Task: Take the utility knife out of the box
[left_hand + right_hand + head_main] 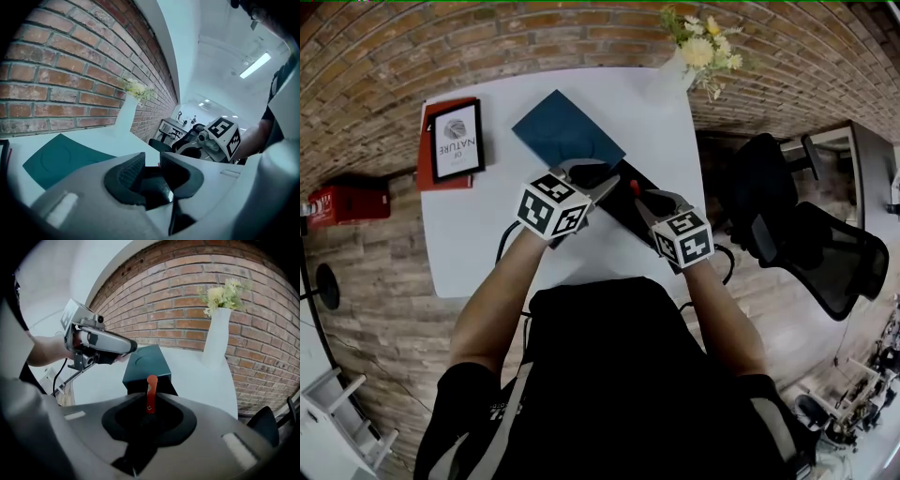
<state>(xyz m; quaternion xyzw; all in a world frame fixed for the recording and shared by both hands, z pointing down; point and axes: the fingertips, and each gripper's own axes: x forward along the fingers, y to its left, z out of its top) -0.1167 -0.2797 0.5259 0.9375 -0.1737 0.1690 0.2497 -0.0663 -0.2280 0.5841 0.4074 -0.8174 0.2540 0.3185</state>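
- The step in hand looks like the lift-out: the right claw [151, 401] has the knife [151, 391] and needs to carry it clear of the box [617, 208].
- To do it well, I would raise the knife straight up until its lower end is above the box wall. Only then swing it sideways to bare table [478, 234], at about 8 o'clock from the box.
- The grip sits low on the knife, so most of the orange body sticks out beyond the pads. A slow, steady move without wrist twist should stop it pivoting.
- The left claw [151, 161] hovers at the box's 10 o'clock corner. It could press on the rim if the box starts to rise with the knife; otherwise it should stay out of the path.
- Keep the lift away from the lid [565, 131] at 11 o'clock and the vase [673, 75] at 1 o'clock.
- Right claw: nearly closed, its pads pinching the narrow knife, which stands upright between them.
- Left claw: spread wide. Nothing is between its pads; only the dark box shows beyond the gap, and I see no contact.
- The knife is in the right claw, just above the box's upper end in the head view. Whether its hidden lower end has cleared the box, I cannot tell.
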